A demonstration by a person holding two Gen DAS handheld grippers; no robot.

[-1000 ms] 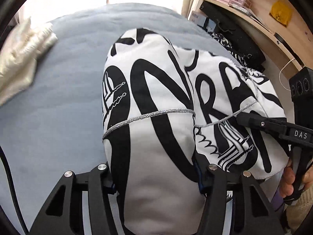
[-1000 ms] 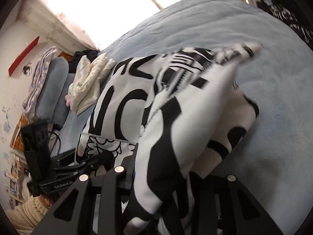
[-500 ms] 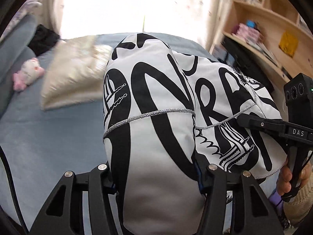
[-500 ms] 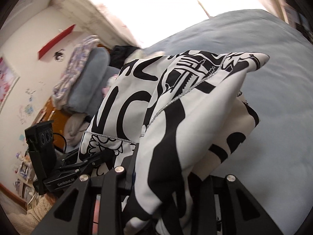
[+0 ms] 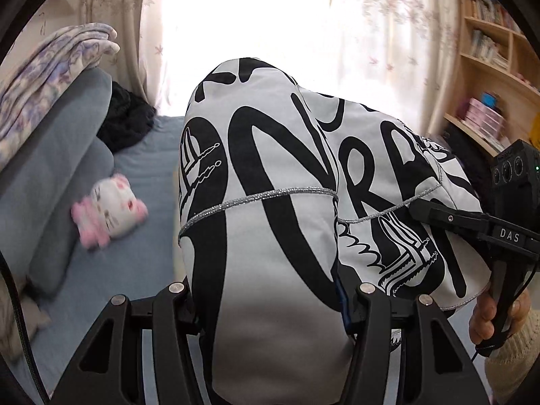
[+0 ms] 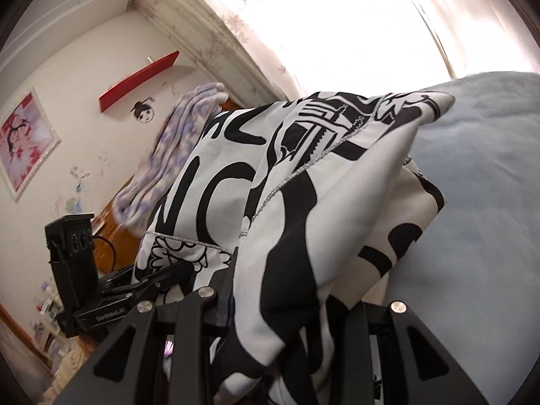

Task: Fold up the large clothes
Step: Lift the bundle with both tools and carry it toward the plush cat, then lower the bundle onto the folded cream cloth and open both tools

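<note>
Over blue bed [image 5: 141,263] | both jaws grip printed garment [image 5: 270,222] | plush cat [image 5: 108,209] left

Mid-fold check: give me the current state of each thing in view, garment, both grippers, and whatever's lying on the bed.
black-and-white garment: bunched, lifted off the bed, gripped at two spots.
left gripper: shut on the garment.
right gripper: shut on the garment.
plush toy: lying on the blue bed, untouched.
patterned blanket: draped over the grey cushion.

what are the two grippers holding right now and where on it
Both hold the black-and-white garment. The left gripper clamps a folded bunch of it; the right gripper clamps another bunch beside it.
</note>
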